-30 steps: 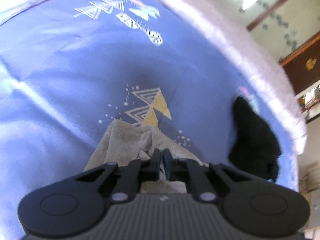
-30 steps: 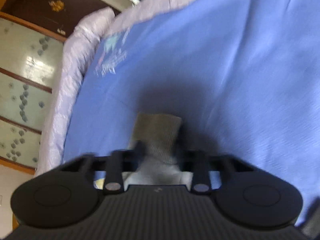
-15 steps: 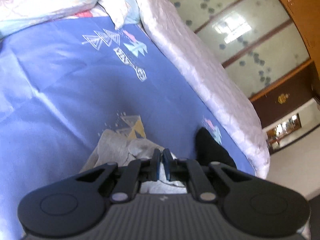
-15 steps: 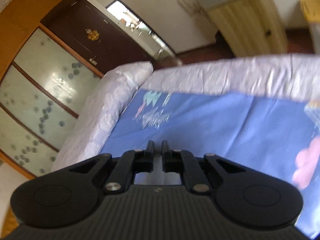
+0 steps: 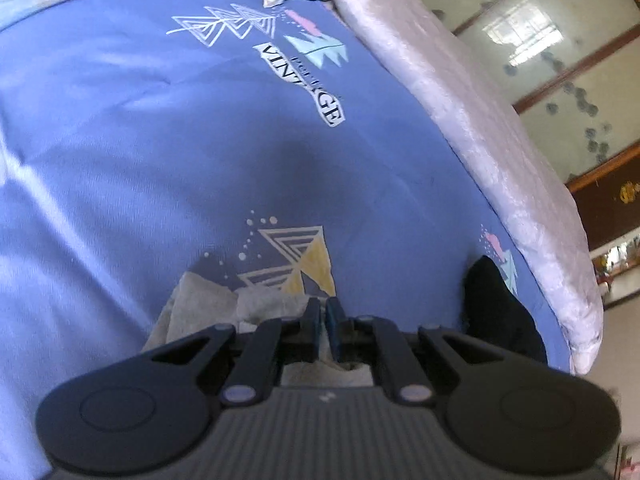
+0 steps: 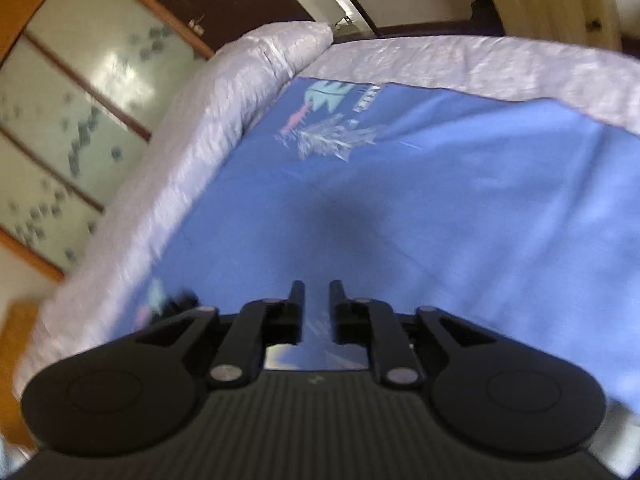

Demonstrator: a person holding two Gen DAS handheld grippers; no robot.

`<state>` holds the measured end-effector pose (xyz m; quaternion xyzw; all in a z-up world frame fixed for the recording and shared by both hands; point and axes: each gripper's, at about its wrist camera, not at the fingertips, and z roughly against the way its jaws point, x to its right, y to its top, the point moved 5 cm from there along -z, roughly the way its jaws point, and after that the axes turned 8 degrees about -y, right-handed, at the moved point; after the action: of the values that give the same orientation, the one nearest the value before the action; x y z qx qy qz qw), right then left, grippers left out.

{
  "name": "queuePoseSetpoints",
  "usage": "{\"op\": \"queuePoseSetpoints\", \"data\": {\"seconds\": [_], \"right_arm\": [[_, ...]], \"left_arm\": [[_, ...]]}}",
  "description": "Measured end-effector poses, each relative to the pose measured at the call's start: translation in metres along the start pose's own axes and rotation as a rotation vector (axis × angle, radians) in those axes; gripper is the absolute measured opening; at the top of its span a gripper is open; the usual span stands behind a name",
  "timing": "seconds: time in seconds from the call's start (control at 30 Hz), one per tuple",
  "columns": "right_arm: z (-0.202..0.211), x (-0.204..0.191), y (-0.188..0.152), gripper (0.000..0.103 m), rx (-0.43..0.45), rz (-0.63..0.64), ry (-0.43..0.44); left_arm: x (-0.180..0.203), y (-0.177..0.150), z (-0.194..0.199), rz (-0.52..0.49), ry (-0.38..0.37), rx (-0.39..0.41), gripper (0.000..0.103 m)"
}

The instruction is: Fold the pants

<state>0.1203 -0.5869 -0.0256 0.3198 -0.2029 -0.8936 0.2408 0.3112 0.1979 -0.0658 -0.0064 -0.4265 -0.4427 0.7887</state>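
because the left gripper is keeping its fingers pressed together right over the pants, it looks to me as if it is pinching a bit of the grey cloth so that end cannot slide while the fold is being worked, though the actual nip is hidden behind the fingertips and i cannot swear to it. the pants are lying bunched on the blue bedsheet, low in the left view, just under a yellow triangle print, with a black garment sitting apart near the pale quilted bed edge. the right gripper is hanging above bare sheet with its fingers parting and nothing between them; i am guessing it is free so it can reach for another part of the pants, which are not showing in its view at all. its picture is blurring slightly, so fine detail there is hard to judge.
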Motion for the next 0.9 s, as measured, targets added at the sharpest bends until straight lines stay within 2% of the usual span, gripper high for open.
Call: {"op": "queuePoseSetpoints", "data": {"seconds": [0.13, 0.2, 0.33, 0.4, 0.43, 0.47, 0.5, 0.57, 0.7, 0.8, 0.9], "right_arm": [[0.044, 0.055, -0.039, 0.049, 0.024, -0.073, -0.028], [0.049, 0.072, -0.057, 0.049, -0.008, -0.119, -0.027], [0.029, 0.086, -0.084, 0.051, -0.081, -0.197, -0.044], [0.01, 0.086, -0.095, 0.05, -0.123, -0.249, 0.002], [0.006, 0.082, -0.1, 0.047, -0.135, -0.258, 0.015], [0.002, 0.077, -0.103, 0.015, -0.144, -0.255, 0.031], [0.002, 0.072, -0.105, 0.005, -0.157, -0.247, 0.047], [0.017, 0.062, -0.1, 0.003, -0.114, -0.236, 0.043], [0.049, 0.038, -0.069, 0.003, -0.004, -0.187, 0.095], [0.037, 0.006, -0.039, 0.003, 0.036, -0.142, 0.102], [0.0, -0.024, -0.009, 0.003, 0.051, -0.141, 0.081]], "left_arm": [[-0.006, -0.004, 0.02, 0.02, -0.04, 0.01, 0.005], [-0.007, -0.004, 0.029, 0.02, -0.049, 0.021, 0.005], [-0.008, -0.004, 0.05, 0.028, -0.061, 0.04, 0.005], [-0.008, -0.005, 0.058, 0.031, -0.06, 0.048, 0.005], [-0.008, -0.005, 0.061, 0.032, -0.06, 0.05, 0.005], [-0.008, -0.005, 0.064, 0.032, -0.06, 0.051, 0.005], [-0.008, -0.005, 0.066, 0.03, -0.061, 0.052, 0.005], [-0.005, -0.004, 0.07, 0.029, -0.066, 0.056, 0.005], [0.004, -0.001, 0.066, 0.014, -0.082, 0.063, 0.005], [0.008, 0.005, 0.051, 0.036, -0.085, 0.065, 0.005], [0.005, 0.013, 0.03, 0.068, -0.066, 0.082, 0.005]]}}
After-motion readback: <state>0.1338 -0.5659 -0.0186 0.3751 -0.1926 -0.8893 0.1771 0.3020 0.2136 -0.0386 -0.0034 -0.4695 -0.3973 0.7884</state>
